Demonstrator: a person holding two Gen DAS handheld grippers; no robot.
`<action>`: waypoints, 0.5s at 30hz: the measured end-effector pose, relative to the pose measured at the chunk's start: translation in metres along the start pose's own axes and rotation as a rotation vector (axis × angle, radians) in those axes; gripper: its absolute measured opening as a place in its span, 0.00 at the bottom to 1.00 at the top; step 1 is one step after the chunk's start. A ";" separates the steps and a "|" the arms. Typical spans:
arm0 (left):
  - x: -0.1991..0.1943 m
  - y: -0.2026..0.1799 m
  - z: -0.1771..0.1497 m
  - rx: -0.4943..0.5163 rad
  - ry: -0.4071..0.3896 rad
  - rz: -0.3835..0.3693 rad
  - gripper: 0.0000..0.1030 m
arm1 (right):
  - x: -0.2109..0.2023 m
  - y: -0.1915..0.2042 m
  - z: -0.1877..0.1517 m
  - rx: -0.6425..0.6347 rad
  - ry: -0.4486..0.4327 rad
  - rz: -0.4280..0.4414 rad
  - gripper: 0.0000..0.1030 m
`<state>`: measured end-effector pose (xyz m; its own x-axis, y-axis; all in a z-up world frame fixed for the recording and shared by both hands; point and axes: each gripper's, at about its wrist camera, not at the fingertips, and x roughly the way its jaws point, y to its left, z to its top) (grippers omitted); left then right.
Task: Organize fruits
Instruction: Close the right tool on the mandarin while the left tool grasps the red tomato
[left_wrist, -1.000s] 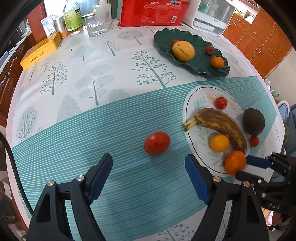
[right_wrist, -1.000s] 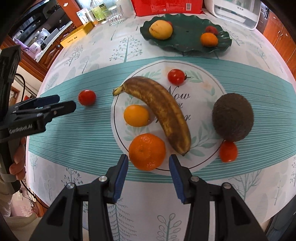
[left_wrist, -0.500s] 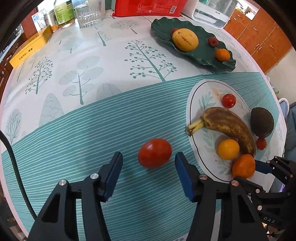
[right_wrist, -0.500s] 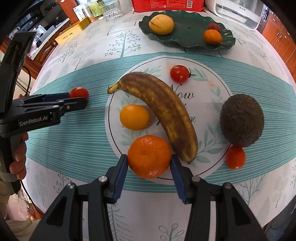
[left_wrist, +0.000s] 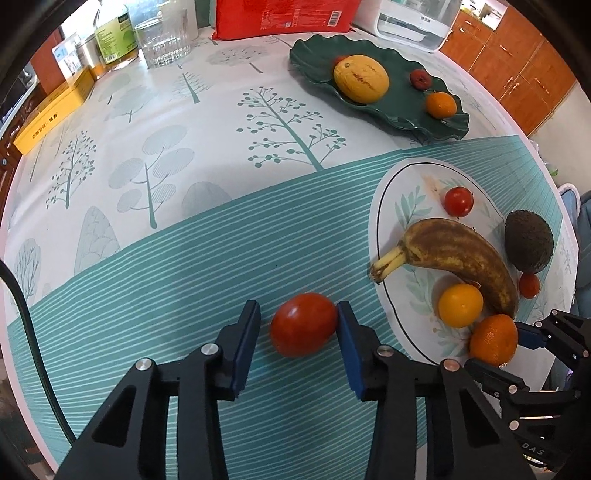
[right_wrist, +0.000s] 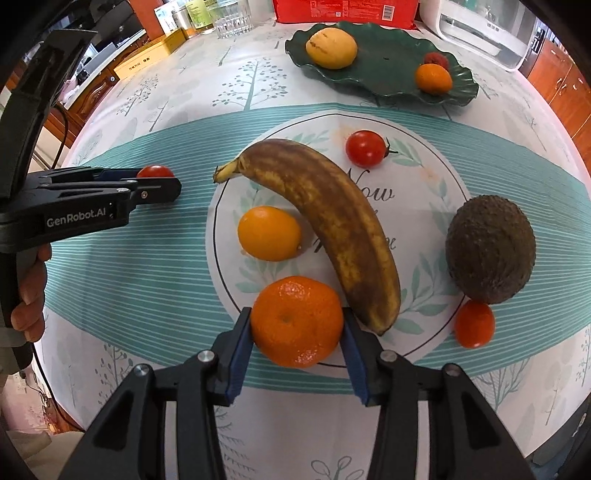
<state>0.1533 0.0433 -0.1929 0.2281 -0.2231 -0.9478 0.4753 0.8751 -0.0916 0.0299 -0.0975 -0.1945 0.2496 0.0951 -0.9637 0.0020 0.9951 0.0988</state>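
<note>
Kitchen table, tree-print cloth, teal striped band, wooden cabinets behind

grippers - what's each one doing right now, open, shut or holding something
Left gripper: jaws just been closing around the red tomato; one pad touches, the other shows a gap, not gripped yet.
Right gripper: shut on the orange mandarin.
</note>
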 end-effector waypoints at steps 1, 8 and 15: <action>0.000 -0.002 0.001 0.006 -0.001 0.002 0.38 | 0.000 0.000 0.001 -0.001 0.002 -0.002 0.44; 0.003 -0.012 0.004 0.053 0.000 0.023 0.32 | -0.015 -0.008 -0.003 0.006 -0.015 -0.001 0.43; 0.000 -0.016 -0.002 0.086 0.014 0.034 0.31 | -0.047 -0.016 -0.008 0.020 -0.086 -0.032 0.43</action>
<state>0.1444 0.0298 -0.1924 0.2336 -0.1874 -0.9541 0.5386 0.8419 -0.0335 0.0108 -0.1174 -0.1524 0.3312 0.0594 -0.9417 0.0309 0.9968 0.0737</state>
